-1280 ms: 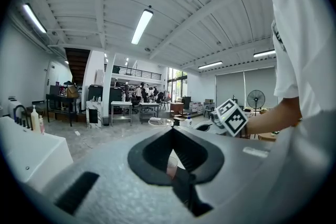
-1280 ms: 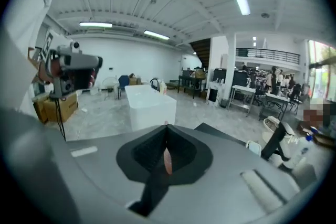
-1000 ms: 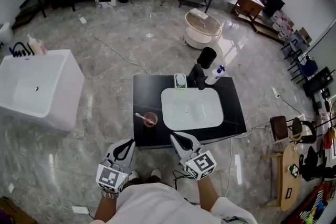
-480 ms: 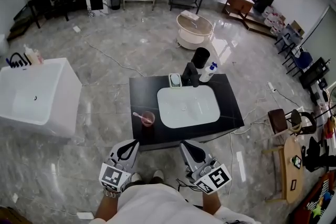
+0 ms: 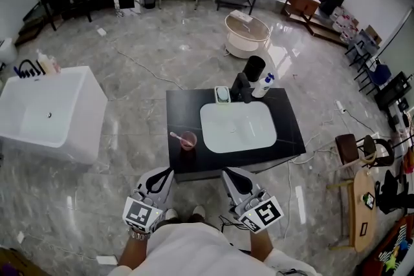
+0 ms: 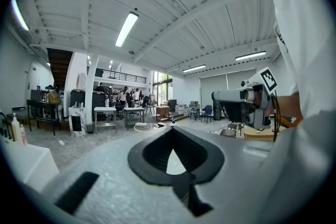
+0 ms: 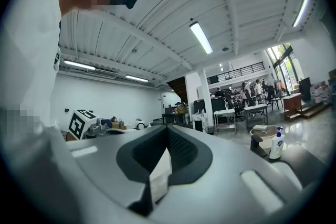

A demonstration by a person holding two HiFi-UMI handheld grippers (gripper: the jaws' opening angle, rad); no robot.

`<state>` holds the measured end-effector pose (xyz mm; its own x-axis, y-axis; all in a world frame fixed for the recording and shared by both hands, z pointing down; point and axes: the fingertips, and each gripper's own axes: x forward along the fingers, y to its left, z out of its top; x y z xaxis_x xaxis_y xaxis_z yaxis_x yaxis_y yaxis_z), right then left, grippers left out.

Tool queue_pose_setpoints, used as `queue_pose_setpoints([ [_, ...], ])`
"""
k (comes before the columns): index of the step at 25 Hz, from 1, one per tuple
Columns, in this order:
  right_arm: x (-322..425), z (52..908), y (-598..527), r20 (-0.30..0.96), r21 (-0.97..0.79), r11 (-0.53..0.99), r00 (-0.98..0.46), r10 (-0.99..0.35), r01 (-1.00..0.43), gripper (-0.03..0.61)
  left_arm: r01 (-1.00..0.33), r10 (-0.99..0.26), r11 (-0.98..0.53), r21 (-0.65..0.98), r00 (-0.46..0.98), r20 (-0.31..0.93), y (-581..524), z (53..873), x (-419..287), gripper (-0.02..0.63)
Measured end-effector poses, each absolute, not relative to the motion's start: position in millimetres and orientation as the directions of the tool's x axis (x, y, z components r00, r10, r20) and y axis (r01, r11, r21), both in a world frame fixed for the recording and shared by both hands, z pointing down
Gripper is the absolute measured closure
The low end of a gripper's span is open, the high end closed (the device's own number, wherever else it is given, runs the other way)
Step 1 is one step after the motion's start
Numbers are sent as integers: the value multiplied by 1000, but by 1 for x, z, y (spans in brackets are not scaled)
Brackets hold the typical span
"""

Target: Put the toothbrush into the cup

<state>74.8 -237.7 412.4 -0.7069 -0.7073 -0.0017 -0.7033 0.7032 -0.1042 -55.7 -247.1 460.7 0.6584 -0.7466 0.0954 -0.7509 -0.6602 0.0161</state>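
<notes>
I see open floor (image 5: pixel 142 42) all round the black counter (image 5: pixel 178 106), a white basin (image 5: pixel 237 127) filling its middle, my left gripper (image 5: pixel 166 172) and right gripper (image 5: pixel 228 172) just short of its near edge, both pinched closed on nothing, and the cup (image 5: pixel 188 140) near its left edge holding the toothbrush (image 5: pixel 174 136).

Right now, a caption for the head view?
Toothbrush leaning in pink cup beside the white sink; left gripper and right gripper held shut.

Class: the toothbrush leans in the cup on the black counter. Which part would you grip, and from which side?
Probably best to grip the toothbrush by its free end, which sticks out to the left over the rim of the cup, coming from above on that side. Its other end sits down inside.
</notes>
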Motion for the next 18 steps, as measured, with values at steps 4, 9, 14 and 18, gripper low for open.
queue_pose_setpoints([
  [4, 70, 407, -236, -11, -105, 714, -717, -697, -692, 568, -761, -754, -649, 10, 645, 120, -241, 464, -62, 615],
  [9, 70, 407, -238, -12, -94, 716, -718, -696, -692, 568, -765, -759, -644, 11, 641, 114, -241, 467, -62, 615],
  [14, 71, 411, -238, -5, -100, 709, -712, -702, -698, 568, -759, -755, -651, 18, 649, 97, -243, 464, -57, 615],
  [18, 68, 411, -237, -3, -102, 715, -718, -696, -692, 568, -762, -757, -647, 21, 645, 101, -242, 463, -58, 615],
])
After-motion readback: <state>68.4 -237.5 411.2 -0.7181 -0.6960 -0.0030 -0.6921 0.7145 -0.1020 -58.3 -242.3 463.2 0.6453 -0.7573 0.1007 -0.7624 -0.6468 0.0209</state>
